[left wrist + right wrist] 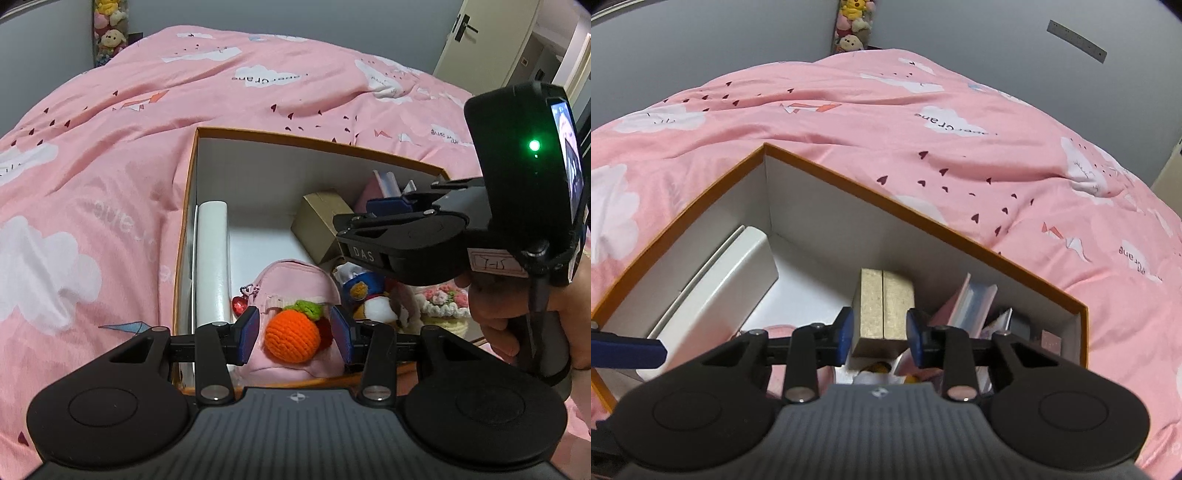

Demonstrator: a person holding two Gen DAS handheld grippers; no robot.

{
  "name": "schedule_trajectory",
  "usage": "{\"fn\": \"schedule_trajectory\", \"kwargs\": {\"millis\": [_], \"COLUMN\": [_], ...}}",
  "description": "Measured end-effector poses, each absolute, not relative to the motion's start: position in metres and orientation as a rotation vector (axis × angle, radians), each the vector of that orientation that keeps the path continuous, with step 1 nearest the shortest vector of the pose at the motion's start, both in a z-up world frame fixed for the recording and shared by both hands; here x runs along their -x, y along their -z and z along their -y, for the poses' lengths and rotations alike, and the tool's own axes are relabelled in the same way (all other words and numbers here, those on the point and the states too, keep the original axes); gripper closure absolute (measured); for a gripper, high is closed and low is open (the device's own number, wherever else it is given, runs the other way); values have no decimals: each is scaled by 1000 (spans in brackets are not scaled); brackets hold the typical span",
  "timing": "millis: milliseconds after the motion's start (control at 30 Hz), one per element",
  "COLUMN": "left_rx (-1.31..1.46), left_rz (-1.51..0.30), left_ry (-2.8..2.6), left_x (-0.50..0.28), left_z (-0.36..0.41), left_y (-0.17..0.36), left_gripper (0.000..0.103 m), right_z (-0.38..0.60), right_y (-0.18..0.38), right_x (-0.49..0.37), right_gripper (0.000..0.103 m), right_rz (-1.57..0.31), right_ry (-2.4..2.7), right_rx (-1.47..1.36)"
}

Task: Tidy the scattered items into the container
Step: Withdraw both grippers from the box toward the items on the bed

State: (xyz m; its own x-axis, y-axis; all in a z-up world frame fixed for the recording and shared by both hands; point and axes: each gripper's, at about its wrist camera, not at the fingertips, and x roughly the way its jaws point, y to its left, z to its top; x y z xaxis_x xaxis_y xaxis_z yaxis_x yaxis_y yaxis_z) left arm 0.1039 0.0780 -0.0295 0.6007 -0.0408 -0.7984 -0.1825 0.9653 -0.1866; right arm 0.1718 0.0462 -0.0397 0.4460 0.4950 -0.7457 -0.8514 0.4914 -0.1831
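I hold two grippers over one orange-rimmed box (192,173) that sits on the bed's pink quilt (110,155). My left gripper (294,334) stands spread, its two blue pads either side of one crocheted orange (291,338) with a green leaf; I see a sliver of gap on each side, so it does not look pinched, though the view is too close to be sure. The orange rests on one small pink backpack (295,277) just beyond my fingertips, with one red heart charm (240,304) at its left. Further left lies one long white case (211,258) along the box wall. To the right of my left gripper sit one sailor-duck plush (364,295) and one crocheted flower cake (445,304). My right gripper (880,334) hangs above them, its jaws spread and empty, with one brown cardboard box (884,306) framed just ahead between the pads, apart from both. Beyond its right pad lean two pink, book-like pieces (964,306), as far as I can make out. My hand (517,314) grips the right gripper's handle.
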Motion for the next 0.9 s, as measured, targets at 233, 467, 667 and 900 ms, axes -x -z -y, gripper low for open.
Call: {"fn": "schedule_trajectory", "kwargs": {"millis": [233, 467, 667, 900], "left_rx": [254, 233, 201, 181], "left_rz": [-864, -846, -856, -910], "left_ry": [-72, -8, 44, 131], "left_x": [-85, -64, -45, -28], "left_z": [-70, -58, -53, -52], "left_y": [15, 8, 7, 17], "left_gripper": [52, 49, 47, 47], "right_z": [-15, 32, 72, 102], "right_y": [21, 5, -2, 17], "right_x": [-154, -131, -117, -105], "right_gripper": [56, 40, 29, 24], "right_rz": [-701, -725, -726, -805], "right_ry": [-985, -1063, -1071, -1032], "right_rx": [472, 329, 256, 239]}}
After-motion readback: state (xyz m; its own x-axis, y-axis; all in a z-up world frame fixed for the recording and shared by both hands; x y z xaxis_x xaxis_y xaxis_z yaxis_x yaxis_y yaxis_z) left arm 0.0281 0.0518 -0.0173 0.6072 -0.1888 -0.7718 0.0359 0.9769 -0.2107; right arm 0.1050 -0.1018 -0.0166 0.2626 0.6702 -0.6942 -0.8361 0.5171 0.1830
